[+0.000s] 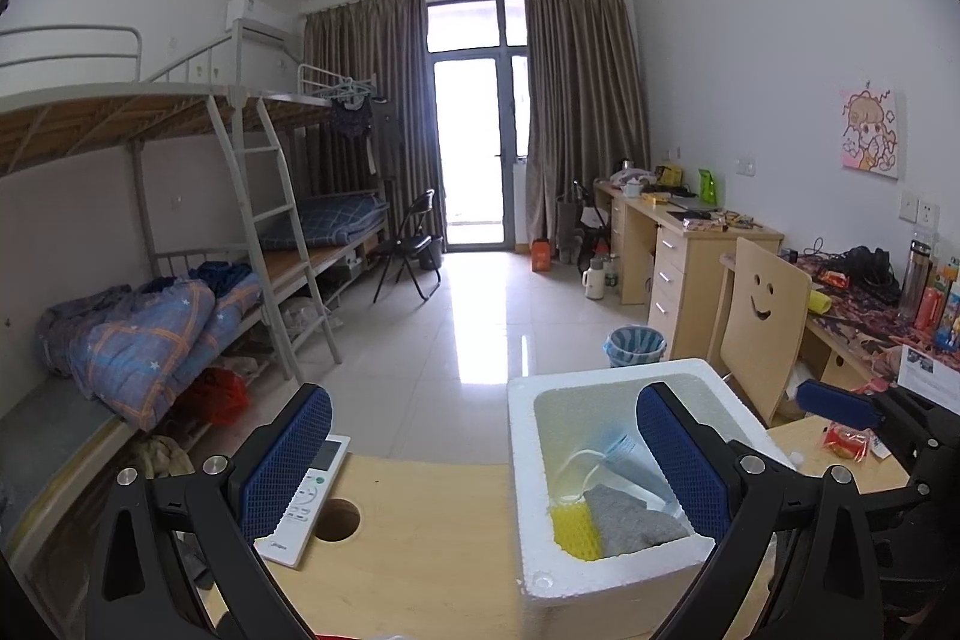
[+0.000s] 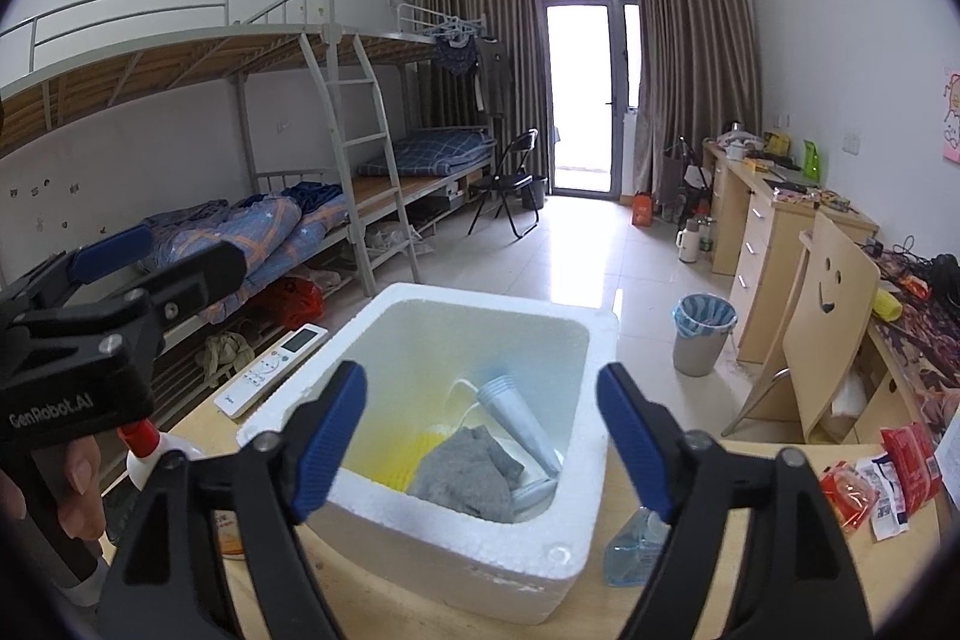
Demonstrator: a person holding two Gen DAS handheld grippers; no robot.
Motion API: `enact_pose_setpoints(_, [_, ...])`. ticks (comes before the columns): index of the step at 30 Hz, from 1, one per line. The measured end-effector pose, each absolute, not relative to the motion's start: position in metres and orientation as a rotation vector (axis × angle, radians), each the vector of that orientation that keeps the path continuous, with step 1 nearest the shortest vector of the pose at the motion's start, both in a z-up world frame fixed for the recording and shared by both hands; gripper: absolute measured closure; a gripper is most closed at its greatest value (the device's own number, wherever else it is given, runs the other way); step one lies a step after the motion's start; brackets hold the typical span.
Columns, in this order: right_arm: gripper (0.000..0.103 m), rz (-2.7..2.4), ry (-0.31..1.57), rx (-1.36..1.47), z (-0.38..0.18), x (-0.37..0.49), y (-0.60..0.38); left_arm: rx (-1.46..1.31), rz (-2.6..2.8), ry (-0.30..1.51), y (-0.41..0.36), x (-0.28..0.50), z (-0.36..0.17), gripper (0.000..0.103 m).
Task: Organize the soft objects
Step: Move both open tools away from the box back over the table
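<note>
A white foam box (image 2: 498,295) stands on the wooden table (image 1: 420,550). A grey cloth (image 2: 468,466) lies in it beside a yellow mesh piece (image 2: 414,454) and a pale blue stack of cups (image 2: 522,412). My right gripper (image 2: 480,373) hangs open just above the box, with nothing between its blue pads. My left gripper (image 1: 483,394) is open too and holds nothing. It sits left of the box (image 1: 519,460), its right pad in front of the opening. The cloth (image 1: 636,520) and mesh (image 1: 576,532) also show in the left wrist view.
A white remote (image 1: 306,496) lies left of the box by a round hole (image 1: 336,519) in the table. A blue spray bottle (image 2: 636,544) and red snack packets (image 2: 900,466) lie to the right. A hand (image 2: 72,478) grips the left tool. A smiley chair (image 2: 834,334) and a bin (image 2: 702,334) stand beyond.
</note>
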State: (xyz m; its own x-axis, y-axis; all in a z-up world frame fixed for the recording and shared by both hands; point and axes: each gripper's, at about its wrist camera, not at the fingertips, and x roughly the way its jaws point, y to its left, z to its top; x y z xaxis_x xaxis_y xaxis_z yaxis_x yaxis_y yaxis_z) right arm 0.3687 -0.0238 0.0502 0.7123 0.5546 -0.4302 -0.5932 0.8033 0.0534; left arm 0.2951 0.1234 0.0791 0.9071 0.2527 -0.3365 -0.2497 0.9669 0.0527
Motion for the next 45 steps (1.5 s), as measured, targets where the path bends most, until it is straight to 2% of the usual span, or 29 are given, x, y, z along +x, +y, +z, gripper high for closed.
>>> enact_pose_setpoints(3, [0.005,0.635,0.439,-0.105,0.051,0.367,-0.024,0.000,0.261,0.347,0.128,0.294,0.080,0.001])
enact_pose_setpoints(7, [0.001,0.611,0.421,-0.109,0.052,0.364,-0.023,-0.007,0.270,0.333,0.133,0.289,0.084,0.001])
enact_pose_setpoints(25, [0.000,0.606,0.419,-0.163,0.072,0.333,-0.030,-0.030,0.258,0.325,0.128,0.273,0.099,0.001])
enact_pose_setpoints(32, [0.000,0.587,0.401,-0.158,0.082,0.307,-0.052,-0.002,0.252,0.284,0.114,0.237,0.116,0.001])
enact_pose_setpoints(45, [0.000,0.565,0.372,-0.139,0.084,0.248,-0.079,0.028,0.218,0.285,0.092,0.177,0.114,0.001])
